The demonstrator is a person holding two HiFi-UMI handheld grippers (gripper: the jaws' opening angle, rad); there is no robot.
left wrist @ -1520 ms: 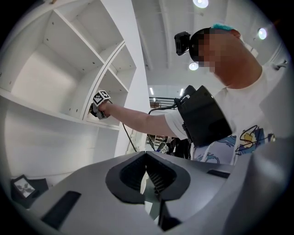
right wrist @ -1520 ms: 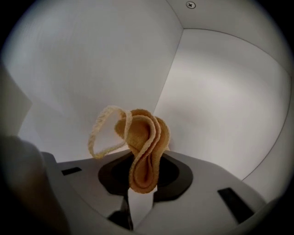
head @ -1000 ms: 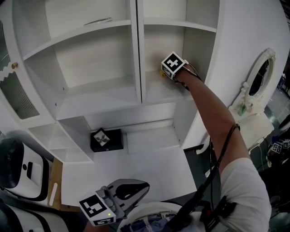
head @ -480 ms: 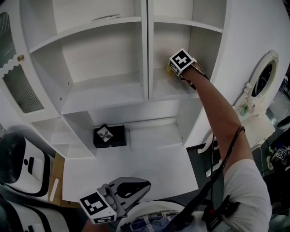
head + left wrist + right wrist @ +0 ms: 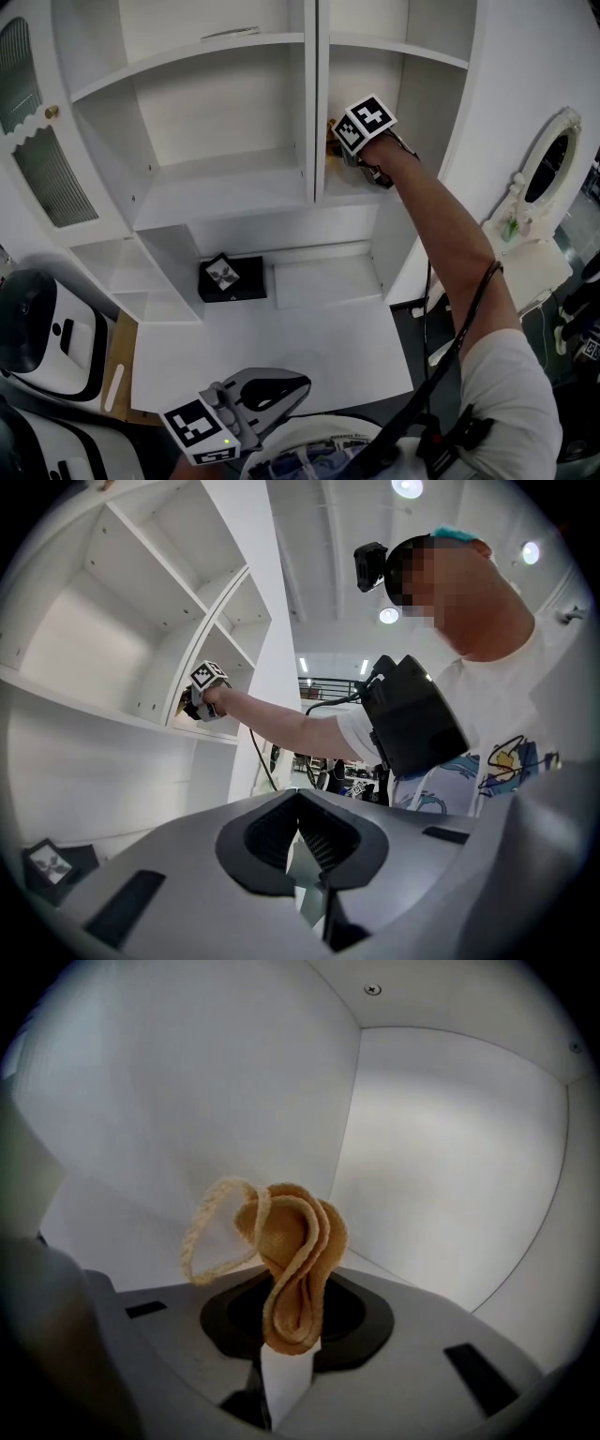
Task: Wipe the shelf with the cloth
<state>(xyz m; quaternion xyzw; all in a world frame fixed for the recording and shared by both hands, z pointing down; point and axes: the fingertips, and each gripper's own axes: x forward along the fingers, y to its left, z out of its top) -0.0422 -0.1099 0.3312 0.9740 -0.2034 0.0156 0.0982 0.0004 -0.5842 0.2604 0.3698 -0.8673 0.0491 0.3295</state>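
The right gripper [image 5: 342, 142] has slid leftward along the white wooden shelf [image 5: 349, 190] over the last second. It began near the middle of the right-hand compartment and now sits close to the white upright divider [image 5: 310, 112] at that compartment's left edge, with the arm reaching in from the front. Its claw stays clamped on the folded tan cloth with a cord loop [image 5: 295, 1260], which bunches up out of the jaws and faces the compartment's inner back corner. No view shows for certain whether the cloth is pressing on the board. I read this as one wiping stroke arriving at the left end of this shelf. The likely follow-up is a pass back toward the right wall, and the other shelves look not yet done. The left gripper [image 5: 305, 841] hangs low by the person's body, its claw together and empty.
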